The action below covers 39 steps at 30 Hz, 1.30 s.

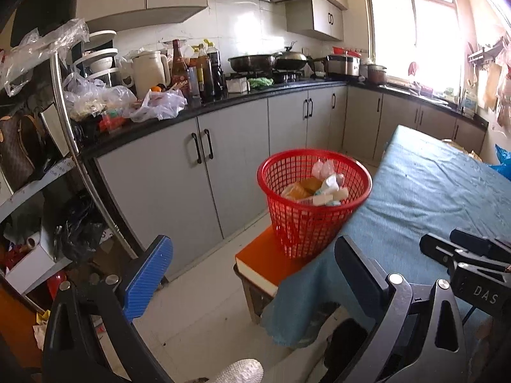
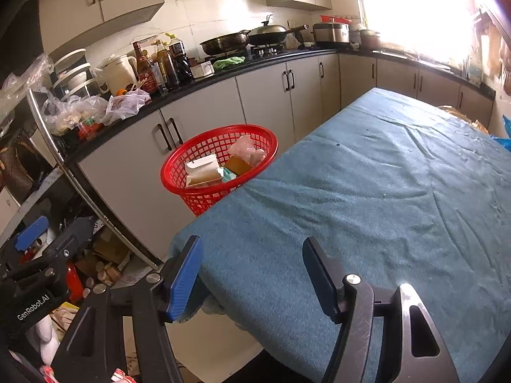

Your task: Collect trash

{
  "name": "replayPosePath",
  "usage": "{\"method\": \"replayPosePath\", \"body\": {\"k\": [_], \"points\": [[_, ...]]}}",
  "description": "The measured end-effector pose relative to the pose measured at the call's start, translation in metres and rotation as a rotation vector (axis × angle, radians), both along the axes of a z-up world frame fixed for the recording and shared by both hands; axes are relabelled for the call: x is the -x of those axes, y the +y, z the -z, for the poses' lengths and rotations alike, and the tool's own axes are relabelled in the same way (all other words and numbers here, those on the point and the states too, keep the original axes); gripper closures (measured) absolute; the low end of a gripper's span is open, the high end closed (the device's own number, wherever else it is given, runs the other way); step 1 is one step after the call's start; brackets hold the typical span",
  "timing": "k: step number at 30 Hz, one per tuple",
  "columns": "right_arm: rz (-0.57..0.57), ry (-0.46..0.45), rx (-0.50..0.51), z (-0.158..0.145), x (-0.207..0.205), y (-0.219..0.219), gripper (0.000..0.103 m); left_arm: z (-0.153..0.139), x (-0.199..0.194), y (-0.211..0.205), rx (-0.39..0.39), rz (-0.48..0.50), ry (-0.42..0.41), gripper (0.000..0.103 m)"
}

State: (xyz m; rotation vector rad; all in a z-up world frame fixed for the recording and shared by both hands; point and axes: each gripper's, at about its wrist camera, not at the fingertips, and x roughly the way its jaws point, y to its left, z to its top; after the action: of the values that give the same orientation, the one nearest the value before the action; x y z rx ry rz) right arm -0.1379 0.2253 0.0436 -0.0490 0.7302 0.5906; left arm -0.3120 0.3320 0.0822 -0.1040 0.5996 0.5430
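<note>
A red mesh basket (image 1: pixel 303 233) stands on an orange stool (image 1: pixel 265 263) at the corner of a table under a blue cloth (image 1: pixel 431 191). Cartons and wrappers (image 1: pixel 319 188) lie inside it. My left gripper (image 1: pixel 252 245) is open and empty, held short of the stool and basket. To its right, over the cloth, is the black body of the right gripper (image 1: pixel 447 245). In the right wrist view the right gripper (image 2: pixel 252 244) is open and empty over the near corner of the blue cloth (image 2: pixel 367 191). The basket (image 2: pixel 204 202) sits beyond that corner, and the left gripper (image 2: pixel 54 229) shows at the far left.
A black counter (image 1: pixel 223 108) along grey cabinets carries plastic bags, bottles, a kettle and pans. A metal rack pole (image 1: pixel 73 146) and floor clutter (image 1: pixel 38 255) fill the left. A white-gloved hand (image 2: pixel 44 335) shows low in the right wrist view.
</note>
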Motion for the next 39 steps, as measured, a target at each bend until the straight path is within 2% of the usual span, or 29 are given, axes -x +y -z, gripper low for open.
{"method": "replayPosePath", "body": {"k": [6, 12, 20, 39], "points": [[0.002, -0.073, 0.023, 0.000, 0.018, -0.002, 0.030, 0.014, 0.002, -0.002, 0.028, 0.008, 0.059, 0.002], [0.002, -0.079, 0.004, 0.003, 0.021, -0.005, 0.029, 0.019, 0.003, -0.014, 0.023, 0.035, 0.089, 0.002], [-0.001, -0.061, -0.014, 0.010, 0.021, -0.007, 0.029, 0.016, 0.013, -0.026, 0.005, 0.036, 0.081, 0.002], [-0.010, -0.122, -0.015, 0.000, 0.045, -0.020, 0.026, 0.007, 0.029, -0.039, 0.025, 0.050, 0.049, 0.002]]}}
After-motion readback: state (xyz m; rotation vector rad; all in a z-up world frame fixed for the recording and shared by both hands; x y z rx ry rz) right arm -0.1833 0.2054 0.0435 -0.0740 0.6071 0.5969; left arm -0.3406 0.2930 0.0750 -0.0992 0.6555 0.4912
